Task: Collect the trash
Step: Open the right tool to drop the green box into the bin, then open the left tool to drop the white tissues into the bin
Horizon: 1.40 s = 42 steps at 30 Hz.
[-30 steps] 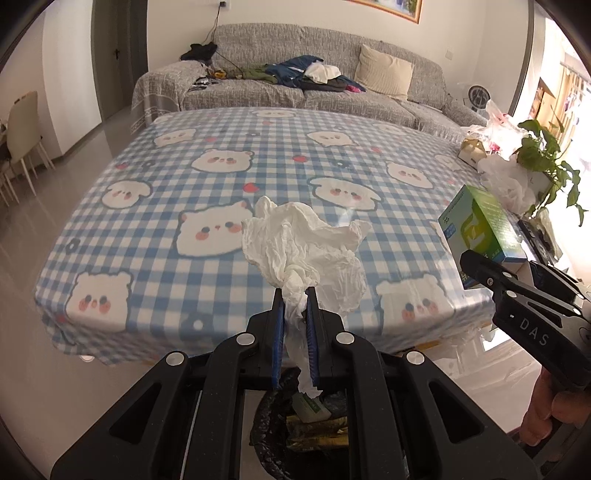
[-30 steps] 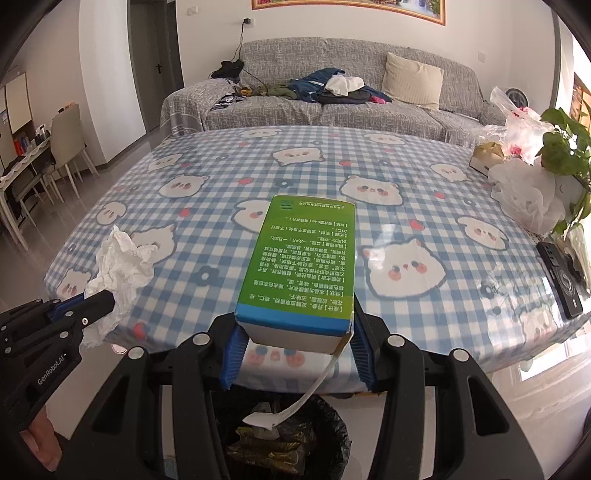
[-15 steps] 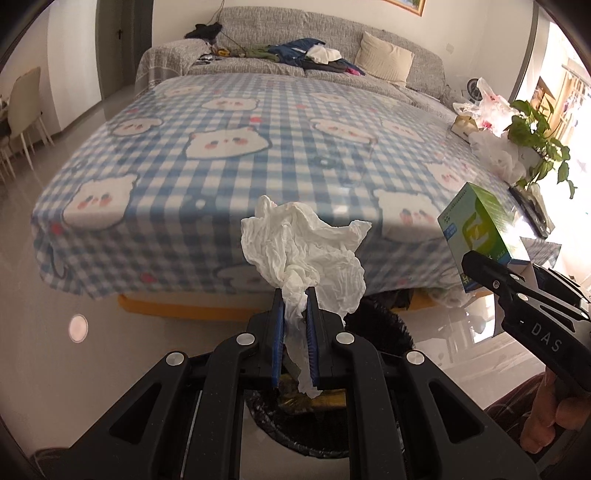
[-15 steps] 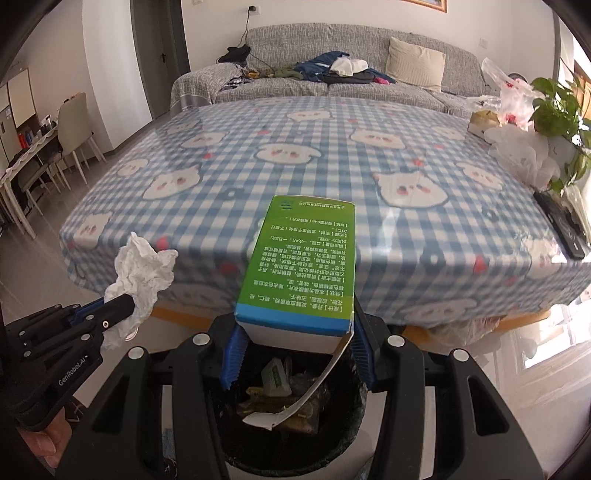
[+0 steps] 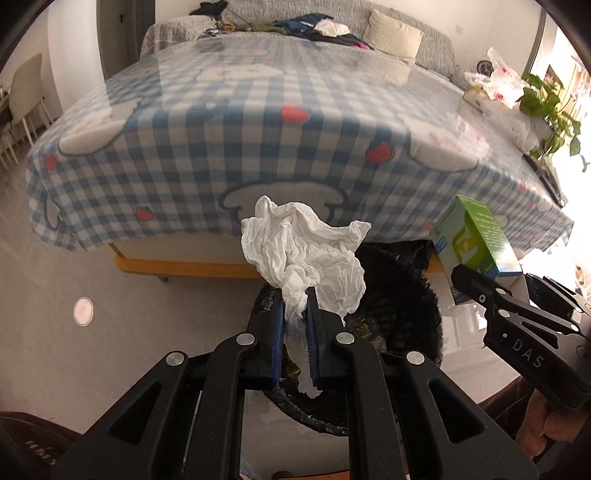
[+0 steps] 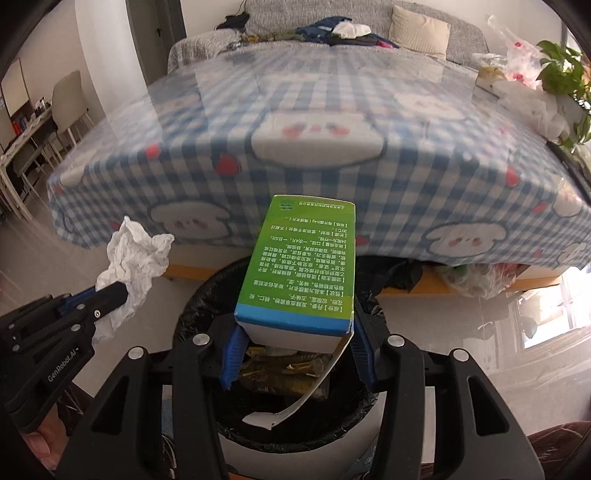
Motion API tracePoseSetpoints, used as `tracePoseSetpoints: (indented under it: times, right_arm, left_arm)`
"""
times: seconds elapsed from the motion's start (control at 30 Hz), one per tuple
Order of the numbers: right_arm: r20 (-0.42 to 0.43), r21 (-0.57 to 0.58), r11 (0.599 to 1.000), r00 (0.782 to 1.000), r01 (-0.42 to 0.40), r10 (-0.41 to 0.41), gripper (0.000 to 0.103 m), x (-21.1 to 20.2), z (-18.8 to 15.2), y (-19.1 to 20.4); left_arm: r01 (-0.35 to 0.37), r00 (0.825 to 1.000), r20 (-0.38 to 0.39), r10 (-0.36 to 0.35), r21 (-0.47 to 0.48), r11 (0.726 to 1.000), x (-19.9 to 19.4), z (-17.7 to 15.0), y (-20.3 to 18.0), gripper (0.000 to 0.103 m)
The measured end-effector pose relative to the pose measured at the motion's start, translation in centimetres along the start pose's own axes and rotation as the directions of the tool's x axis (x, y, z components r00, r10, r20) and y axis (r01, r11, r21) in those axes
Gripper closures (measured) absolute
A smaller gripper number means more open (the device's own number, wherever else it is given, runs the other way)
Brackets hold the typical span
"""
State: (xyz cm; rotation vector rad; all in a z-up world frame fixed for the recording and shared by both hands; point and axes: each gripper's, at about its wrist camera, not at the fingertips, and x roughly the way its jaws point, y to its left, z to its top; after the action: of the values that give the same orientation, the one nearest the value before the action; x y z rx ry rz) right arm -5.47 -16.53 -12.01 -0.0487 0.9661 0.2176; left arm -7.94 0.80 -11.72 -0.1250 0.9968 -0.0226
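My left gripper (image 5: 294,295) is shut on a crumpled white tissue (image 5: 299,251) and holds it over the near rim of a black-lined trash bin (image 5: 402,295). My right gripper (image 6: 295,332) is shut on a green and blue carton (image 6: 306,273), whose open flap hangs down over the bin (image 6: 207,295). The bin holds several wrappers. The carton (image 5: 474,240) and right gripper (image 5: 480,291) show at the right of the left wrist view; the tissue (image 6: 135,258) and left gripper (image 6: 107,295) show at the left of the right wrist view.
The table with a blue checked bear cloth (image 5: 258,122) stands just behind the bin, its edge overhanging. White plastic bags (image 6: 535,107) and a potted plant (image 6: 565,70) sit at its right end. A grey sofa (image 6: 332,33) is behind, chairs (image 6: 70,107) at left.
Both grippers have dropped from table height and come down in front of the table edge, over the bin. Each keeps its hold on its item.
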Motion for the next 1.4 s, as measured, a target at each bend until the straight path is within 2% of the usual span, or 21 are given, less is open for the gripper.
tracePoseSetpoints:
  times: [0.27,0.43,0.5,0.63,0.77,0.87,1.1,1.4]
  right_arm:
    - [-0.063,-0.022,0.999,0.998,-0.025,0.023,0.056,3.2,-1.2,1.4]
    - [-0.068,-0.045,0.998,0.997,-0.035,0.032,0.053,4.3,-1.5,2.6]
    - [-0.059,-0.052,0.998,0.998,-0.033,0.030,0.039,4.4,-1.4,3.0]
    - [-0.047,-0.043,0.999,0.999,-0.008,0.006,0.026,4.5,-1.4,2.7]
    - [-0.044,-0.001,1.000,0.999,0.027,-0.027,0.015,4.6,-1.3,0.5]
    - [-0.047,0.022,0.998,0.998,0.051,-0.049,0.012,4.8,-1.4,-1.2]
    - [-0.070,0.086,0.990,0.992,0.112,-0.107,0.011,4.6,-2.3,-5.8]
    - [-0.070,0.156,0.978,0.990,0.136,-0.126,0.011,2.1,-2.2,-9.4]
  left_arm:
    - [-0.019,0.999,-0.051,0.019,-0.014,1.000,2.6,-1.1,1.0,0.093]
    - [-0.029,0.997,-0.073,0.026,-0.035,0.999,3.2,-1.5,1.8,0.093]
    - [-0.030,0.997,-0.075,0.027,-0.037,0.999,3.4,-1.6,1.8,0.093]
    - [-0.031,0.997,-0.077,0.028,-0.034,0.999,3.7,-1.5,1.6,0.093]
    - [-0.028,0.996,-0.088,0.026,-0.014,1.000,4.7,-1.5,0.7,0.093]
    - [-0.029,0.995,-0.094,0.030,0.007,1.000,5.5,-1.6,-0.5,0.093]
    - [-0.016,0.993,-0.118,0.020,0.040,0.999,7.7,-1.6,-3.3,0.093]
    - [0.013,0.991,-0.135,0.001,0.103,0.995,9.7,-1.8,-7.3,0.092]
